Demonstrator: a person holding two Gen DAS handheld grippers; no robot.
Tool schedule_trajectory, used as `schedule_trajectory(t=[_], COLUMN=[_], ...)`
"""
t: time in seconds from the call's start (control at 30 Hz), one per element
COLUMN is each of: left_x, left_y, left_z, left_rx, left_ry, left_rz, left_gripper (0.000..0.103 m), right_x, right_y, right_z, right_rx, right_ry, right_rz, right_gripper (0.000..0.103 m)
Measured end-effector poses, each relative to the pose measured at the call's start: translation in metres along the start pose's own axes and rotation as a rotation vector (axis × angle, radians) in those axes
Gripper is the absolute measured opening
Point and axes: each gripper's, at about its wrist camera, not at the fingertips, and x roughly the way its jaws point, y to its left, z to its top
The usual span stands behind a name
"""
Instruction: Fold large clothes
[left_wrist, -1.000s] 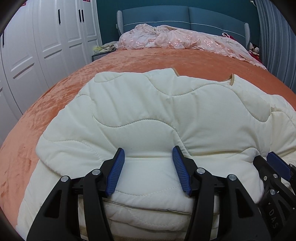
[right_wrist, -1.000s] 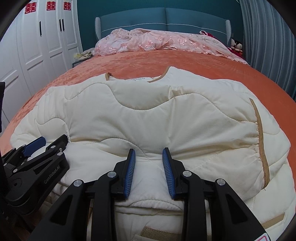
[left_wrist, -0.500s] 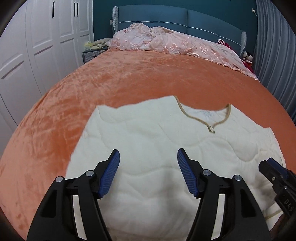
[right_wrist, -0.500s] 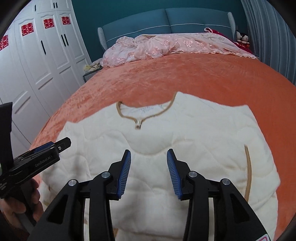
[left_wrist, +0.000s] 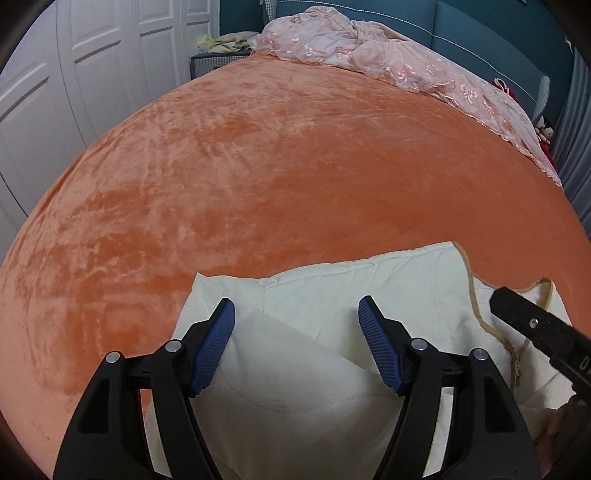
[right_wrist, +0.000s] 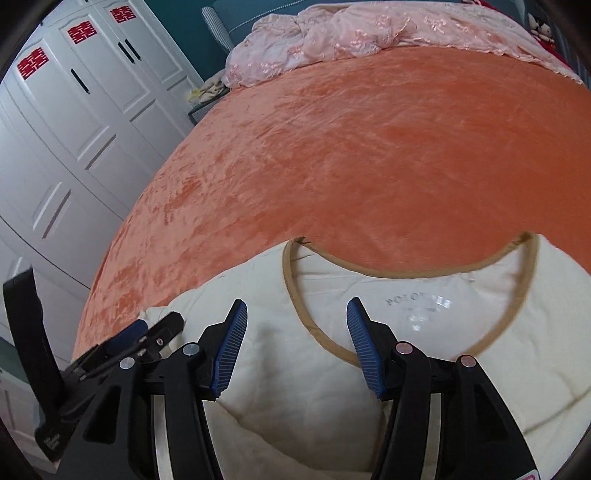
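A wide bed (left_wrist: 295, 155) spread with an orange velvet cover fills most of both views, running back to a blue padded headboard (left_wrist: 498, 26), with white panelled wardrobe doors (right_wrist: 85, 122) standing along its left side; three of those doors carry red paper cut-outs. A crumpled pink lace coverlet (right_wrist: 351, 40) lies heaped across the head of the bed. At the near edge of the bed lies the cream quilted garment (left_wrist: 332, 317), folded over on itself, so that a fold edge crosses its near part in the left wrist view. Its tan-trimmed neckline (right_wrist: 406, 295) opens toward the headboard, with faint lettering printed on the lining inside the collar, too pale to read. The left gripper (left_wrist: 297, 343) hangs over the left part of the garment with its blue pads set wide apart and nothing pressed between them; the cloth lies loose below. The right gripper (right_wrist: 297, 345) hovers above the collar area, released as well, its jaws having just been widening, with only the flat fabric and the neckline trim showing through the gap. Each gripper shows at the edge of the other's view, the two close beside each other over the garment. A small bedside cabinet (left_wrist: 210, 62) with pale cloth on top stands between the wardrobe and the bed.
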Motion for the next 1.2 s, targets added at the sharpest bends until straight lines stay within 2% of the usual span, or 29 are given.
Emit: schedule_trajectory(t=[0.07, 0.13, 0.2, 0.33, 0.53, 0.6, 0.67, 0.73, 0.8, 0.87, 0.97, 1.03, 1.13, 1.2], left_x=[0.009, 0.010, 0.009, 0.008, 0.012, 0.015, 0.017, 0.018, 0.018, 0.018, 0.015, 0.002, -0.031, -0.045], left_y=[0.004, 0.004, 0.003, 0.007, -0.004, -0.006, -0.008, -0.008, -0.008, -0.008, -0.012, -0.018, -0.045, -0.077], left_z=[-0.009, -0.017, -0.022, -0.024, -0.026, -0.026, -0.026, -0.026, -0.026, -0.025, -0.023, -0.019, -0.019, -0.017], left_rx=[-0.010, 0.000, 0.002, -0.022, 0.022, 0.037, 0.051, 0.054, 0.055, 0.055, 0.067, 0.088, 0.130, 0.170], left_ry=[-0.011, -0.054, -0.084, -0.109, -0.122, -0.116, -0.113, -0.111, -0.111, -0.110, -0.091, -0.084, -0.136, -0.133], left_rz=[-0.003, -0.001, -0.003, -0.022, 0.035, 0.048, 0.061, 0.069, 0.072, 0.071, 0.077, 0.072, -0.006, -0.083], left_gripper=[0.068, 0.070, 0.072, 0.072, 0.073, 0.077, 0.079, 0.079, 0.079, 0.079, 0.080, 0.079, 0.079, 0.079], right_x=[0.021, 0.037, 0.042, 0.021, 0.044, 0.044, 0.030, 0.002, -0.032, -0.063, -0.096, -0.109, -0.123, -0.124], right_y=[0.000, 0.002, 0.009, 0.004, -0.003, -0.001, -0.002, -0.012, -0.033, -0.063, -0.114, -0.148, -0.184, -0.195], right_z=[0.004, 0.001, -0.004, -0.010, -0.019, -0.020, -0.021, -0.023, -0.026, -0.029, -0.037, -0.044, -0.053, -0.056], right_rx=[0.028, 0.023, -0.033, -0.027, -0.028, -0.034, -0.020, 0.037, 0.111, 0.166, 0.209, 0.257, 0.315, 0.333], right_ry=[0.042, 0.070, 0.061, -0.080, -0.053, -0.059, -0.114, -0.212, -0.288, -0.317, -0.298, -0.271, -0.266, -0.254], right_rz=[0.024, 0.025, 0.030, 0.023, -0.065, -0.074, -0.076, -0.085, -0.098, -0.127, -0.230, -0.252, -0.263, -0.269], right_gripper=[0.056, 0.044, 0.003, 0.001, 0.000, 0.000, 0.001, 0.004, 0.009, 0.012, 0.019, 0.021, 0.021, 0.019])
